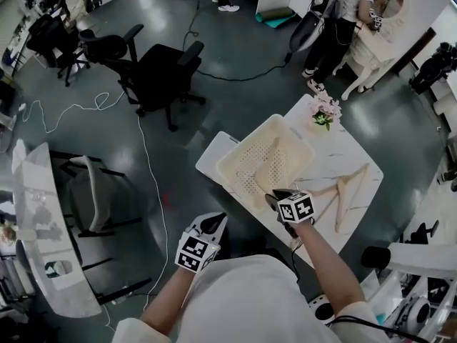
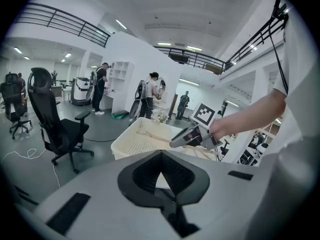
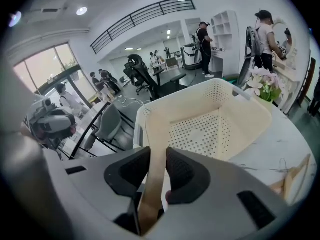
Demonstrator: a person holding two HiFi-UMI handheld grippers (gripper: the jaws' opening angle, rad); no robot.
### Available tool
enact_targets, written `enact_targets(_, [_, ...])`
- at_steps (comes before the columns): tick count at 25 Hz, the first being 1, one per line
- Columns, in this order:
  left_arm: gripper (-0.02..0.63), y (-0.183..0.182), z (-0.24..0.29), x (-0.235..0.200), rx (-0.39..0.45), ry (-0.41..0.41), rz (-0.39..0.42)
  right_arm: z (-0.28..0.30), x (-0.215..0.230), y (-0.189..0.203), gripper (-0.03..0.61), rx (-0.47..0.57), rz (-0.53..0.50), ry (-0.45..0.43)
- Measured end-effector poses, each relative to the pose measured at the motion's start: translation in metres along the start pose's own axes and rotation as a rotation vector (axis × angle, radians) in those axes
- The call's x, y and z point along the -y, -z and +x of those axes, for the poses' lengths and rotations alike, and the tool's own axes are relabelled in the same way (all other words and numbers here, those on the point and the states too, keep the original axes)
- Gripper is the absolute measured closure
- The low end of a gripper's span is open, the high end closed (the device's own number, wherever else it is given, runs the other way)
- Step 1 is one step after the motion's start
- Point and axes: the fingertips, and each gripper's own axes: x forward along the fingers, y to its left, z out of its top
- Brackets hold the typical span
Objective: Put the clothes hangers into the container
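Clothes hanger (image 1: pixel 272 161) was noted in the head view over the container (image 1: pixel 230 168), its long axis running away from the right gripper (image 1: pixel 275 198) at the near rim. The grip itself could not be made out there. Further hangers (image 1: pixel 348 191) lay on the table (image 1: pixel 364 159).

Left gripper view: the left gripper (image 2: pixel 160 154) was recorded with jaws pressed together and empty.

Right gripper view: the hanger's arm was pinched between the part-spread jaws and pointed toward the container. Its lower end was cut off.
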Motion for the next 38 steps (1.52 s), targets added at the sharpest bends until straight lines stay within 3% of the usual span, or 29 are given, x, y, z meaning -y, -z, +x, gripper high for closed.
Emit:
enact_targets(12, [0.606, -0.002, -0.016, -0.045, -0.003, -0.022, -0.007, 0.074, -0.013, -0.027, 0.471, -0.125, 0.109, 0.026])
enact_targets(17, [0.606, -0.006, -0.012, -0.053, 0.001, -0.013, -0.005, 0.084, -0.012, -0.025, 0.471, -0.158, 0.087, 0.047])
enact_targets(23, [0.606, -0.007, -0.005, -0.051, -0.004, 0.01, -0.002, 0.081, -0.015, -0.025, 0.431, -0.144, 0.109, 0.012])
enact_targets(33, [0.606, -0.002, 0.004, -0.038, -0.023, 0.051, 0.007, 0.052, -0.009, -0.02, 0.43, -0.077, 0.116, 0.025])
enact_targets(36, [0.606, -0.004, 0.005, -0.034, -0.02, 0.063, 0.021, 0.034, -0.014, -0.021, 0.439, -0.019, 0.135, 0.011])
enact_targets(38, [0.606, -0.006, 0.005, -0.032, -0.018, 0.072, 0.027, 0.021, -0.017, -0.02, 0.479, 0.025, 0.146, 0.006])
